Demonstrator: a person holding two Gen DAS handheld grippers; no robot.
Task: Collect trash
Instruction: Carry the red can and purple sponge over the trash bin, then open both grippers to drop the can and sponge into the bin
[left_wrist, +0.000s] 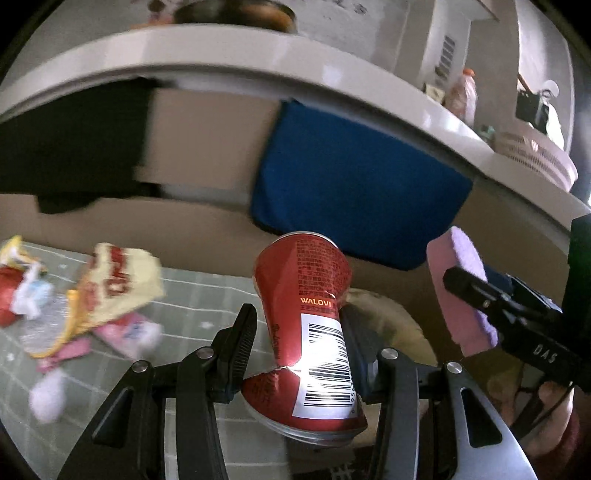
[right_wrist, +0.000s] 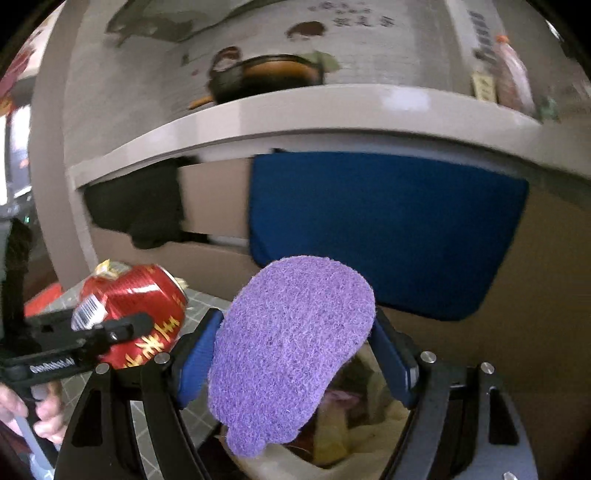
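Up close, the left claw (left_wrist: 295, 339) grips a dented red can (left_wrist: 310, 332), its fingers pressing the can's sides where the barcode label sits; the can stands roughly upright between them, crumpled at the waist. Seen from the right wrist, that same can (right_wrist: 136, 314) shows gold characters on its red skin, and a hand (right_wrist: 44, 413) holds the handle below it. The right claw (right_wrist: 295, 354) is closed on a purple scouring sponge (right_wrist: 291, 350), blue-padded fingers (right_wrist: 195, 362) pinching it on both sides; from the left wrist the sponge (left_wrist: 458, 291) shows a pink body under the purple face.

Below the sponge sits an open bin with a pale liner (right_wrist: 332, 443), wrappers already inside it; how far the sponge is above it I cannot tell.

Further left, on a green checked mat (left_wrist: 192, 295), lies more litter: a yellow and red snack bag (left_wrist: 114, 288), pink wrappers (left_wrist: 129, 330) and white tufts (left_wrist: 46, 397), all blurred.

Beyond, a pale bench (left_wrist: 221, 48) edge curves across both views. A blue cloth (left_wrist: 354, 188) and a black cloth (left_wrist: 70, 147) hang from its front. On top sit a dark pan (right_wrist: 266, 74), an orange-capped bottle (left_wrist: 463, 92) and a pale slotted basket (left_wrist: 535, 151). A tiled wall with cartoon figures (right_wrist: 310, 33) rises behind.
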